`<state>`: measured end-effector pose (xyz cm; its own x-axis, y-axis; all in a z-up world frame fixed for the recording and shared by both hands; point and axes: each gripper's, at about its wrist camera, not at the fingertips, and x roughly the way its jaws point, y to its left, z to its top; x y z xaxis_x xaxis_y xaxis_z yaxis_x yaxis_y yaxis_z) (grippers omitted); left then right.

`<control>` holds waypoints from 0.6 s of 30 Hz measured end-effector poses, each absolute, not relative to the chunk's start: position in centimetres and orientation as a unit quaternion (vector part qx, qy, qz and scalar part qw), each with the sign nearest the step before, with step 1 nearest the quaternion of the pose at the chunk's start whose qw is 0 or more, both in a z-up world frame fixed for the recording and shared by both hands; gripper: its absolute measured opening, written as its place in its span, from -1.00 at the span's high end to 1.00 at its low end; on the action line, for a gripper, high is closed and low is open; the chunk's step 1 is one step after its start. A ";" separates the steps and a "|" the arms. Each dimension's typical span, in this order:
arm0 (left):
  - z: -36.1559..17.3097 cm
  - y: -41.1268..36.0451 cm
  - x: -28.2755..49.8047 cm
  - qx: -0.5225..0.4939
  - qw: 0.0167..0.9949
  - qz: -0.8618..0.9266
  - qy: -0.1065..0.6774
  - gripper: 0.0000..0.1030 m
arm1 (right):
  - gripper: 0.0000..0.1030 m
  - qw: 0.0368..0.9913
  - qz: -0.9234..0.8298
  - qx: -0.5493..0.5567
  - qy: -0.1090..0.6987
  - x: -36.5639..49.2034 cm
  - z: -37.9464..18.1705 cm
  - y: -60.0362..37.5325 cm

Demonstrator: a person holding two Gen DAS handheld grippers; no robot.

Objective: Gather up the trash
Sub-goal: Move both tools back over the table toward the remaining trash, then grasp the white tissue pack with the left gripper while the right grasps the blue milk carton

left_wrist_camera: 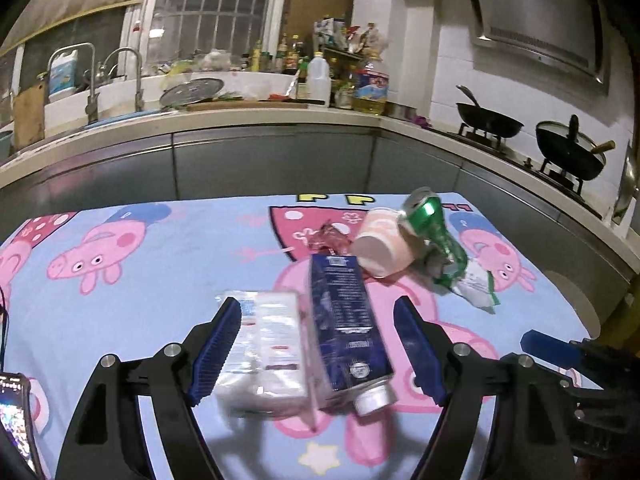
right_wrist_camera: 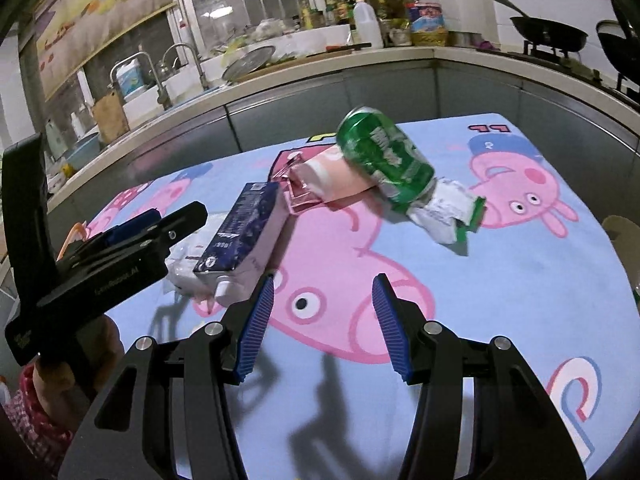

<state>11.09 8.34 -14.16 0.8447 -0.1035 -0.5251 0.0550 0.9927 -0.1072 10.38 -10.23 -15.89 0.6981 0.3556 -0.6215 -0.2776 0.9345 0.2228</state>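
Note:
A dark blue drink carton [left_wrist_camera: 346,324] with a white cap and a white tissue pack [left_wrist_camera: 266,350] lie on the cartoon tablecloth [left_wrist_camera: 160,292], both between the fingers of my open left gripper [left_wrist_camera: 318,316]. Behind them lie a pink-white paper cup [left_wrist_camera: 380,246], a green can [left_wrist_camera: 430,222], a red wrapper [left_wrist_camera: 330,238] and a white-green wrapper [left_wrist_camera: 476,284]. My right gripper [right_wrist_camera: 323,294] is open and empty, low over the cloth. From it I see the carton [right_wrist_camera: 242,232], cup [right_wrist_camera: 332,182], can [right_wrist_camera: 384,158], white-green wrapper [right_wrist_camera: 448,212] and the left gripper [right_wrist_camera: 132,228] at the left.
A kitchen counter [left_wrist_camera: 240,120] with sink, bottles and a cutting board runs behind the table. Two woks [left_wrist_camera: 490,122] sit on the stove at the right. A phone [left_wrist_camera: 14,416] lies at the table's left front edge.

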 end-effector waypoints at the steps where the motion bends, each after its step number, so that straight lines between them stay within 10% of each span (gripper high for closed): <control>1: -14.2 8.8 11.1 -0.046 0.959 -0.038 0.277 -0.53 | 0.00 0.919 0.174 0.054 0.350 10.4 -15.9 -10.0; 18: -15.7 18.0 10.8 -0.117 0.943 0.009 0.310 -0.44 | -0.11 0.890 0.233 0.075 0.384 13.6 -16.7 -6.2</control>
